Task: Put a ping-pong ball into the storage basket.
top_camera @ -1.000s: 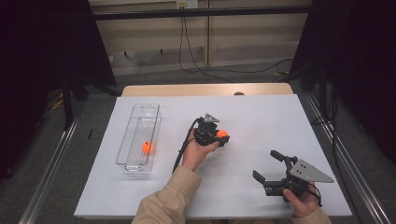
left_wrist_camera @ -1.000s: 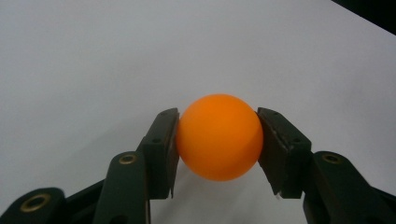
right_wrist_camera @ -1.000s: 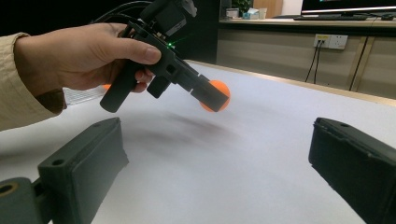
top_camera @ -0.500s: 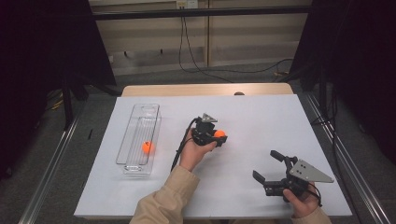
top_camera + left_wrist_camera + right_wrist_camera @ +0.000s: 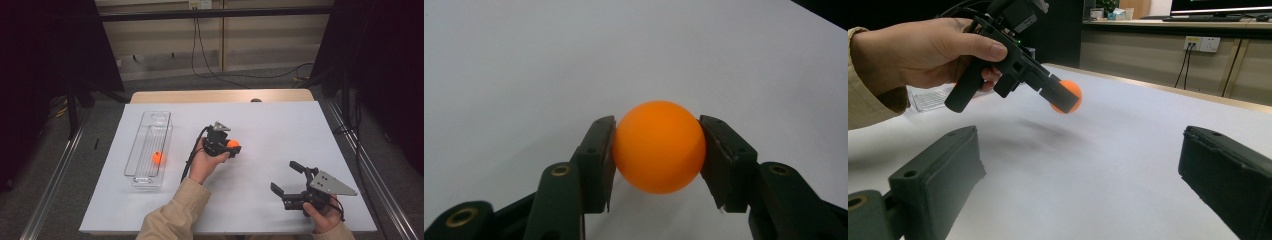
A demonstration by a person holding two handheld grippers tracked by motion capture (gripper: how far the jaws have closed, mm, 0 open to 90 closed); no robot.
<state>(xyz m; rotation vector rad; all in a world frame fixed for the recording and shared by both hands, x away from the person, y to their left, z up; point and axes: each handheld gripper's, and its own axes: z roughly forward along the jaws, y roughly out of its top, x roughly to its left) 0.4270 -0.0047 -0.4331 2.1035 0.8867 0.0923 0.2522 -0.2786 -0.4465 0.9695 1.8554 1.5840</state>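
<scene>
A: Can you read any writing, label, brand or number anywhere here?

B: No. Nothing is legible in the high view or in either gripper view.

A: Not even on the far wall?

B: Not there either; no readable print stands on it.

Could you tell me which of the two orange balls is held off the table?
The orange ball clamped in the left tongs, lifted above the white table. The other ball lies in the clear tray.

High view looks down over the table; both gripper views sit low (close-up), sharing its white top.
</scene>
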